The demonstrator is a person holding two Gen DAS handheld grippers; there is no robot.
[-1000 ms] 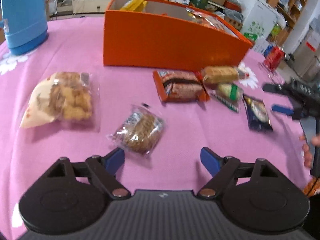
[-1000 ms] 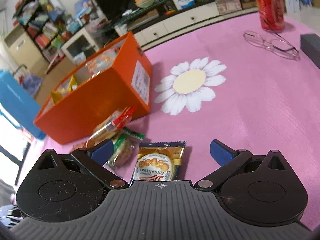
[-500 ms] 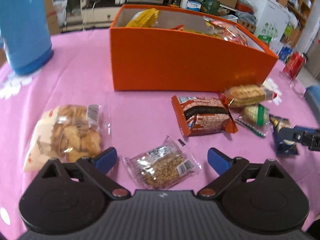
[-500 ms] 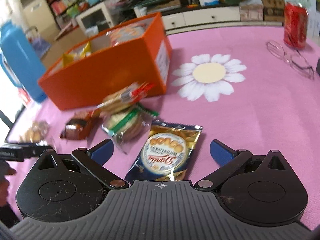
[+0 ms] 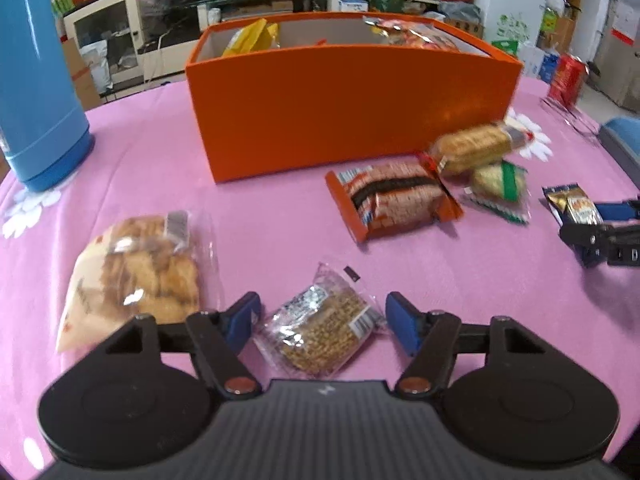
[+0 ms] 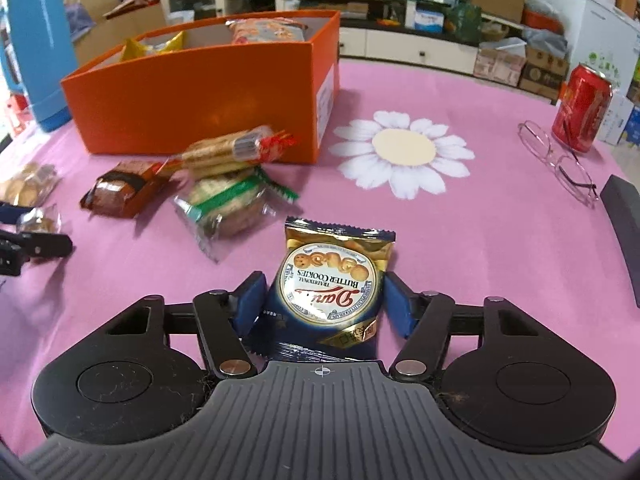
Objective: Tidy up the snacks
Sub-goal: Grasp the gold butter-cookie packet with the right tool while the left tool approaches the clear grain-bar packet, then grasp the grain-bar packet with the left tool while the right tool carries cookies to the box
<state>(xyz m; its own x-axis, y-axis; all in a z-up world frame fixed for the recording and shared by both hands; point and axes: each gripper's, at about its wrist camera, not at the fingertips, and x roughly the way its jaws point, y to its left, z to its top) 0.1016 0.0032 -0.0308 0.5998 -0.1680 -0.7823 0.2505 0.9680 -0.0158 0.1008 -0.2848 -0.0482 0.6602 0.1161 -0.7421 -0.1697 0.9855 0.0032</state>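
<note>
An orange box [image 5: 352, 104] with several snack packs inside stands on the pink table; it also shows in the right wrist view [image 6: 192, 96]. My left gripper [image 5: 322, 318] is open, its blue pads either side of a clear-wrapped grain bar [image 5: 324, 330]. My right gripper [image 6: 322, 304] is open around a dark blue and gold butter cookie pack [image 6: 332, 292], the pads close to or touching its sides. Loose on the table lie a bag of cookies [image 5: 136, 276], a red-orange wafer pack [image 5: 394, 200], a biscuit roll [image 5: 472, 148] and a green-banded pack [image 5: 498, 184].
A blue thermos [image 5: 36, 76] stands at the far left. A red can [image 6: 582, 108], eyeglasses [image 6: 560, 160] and a dark case [image 6: 624, 228] lie to the right. A white daisy print [image 6: 404, 152] marks the cloth beside the box.
Both grippers moved forward and down. The grain bar now lies between the left pads. The right pads narrowed around the cookie pack.
</note>
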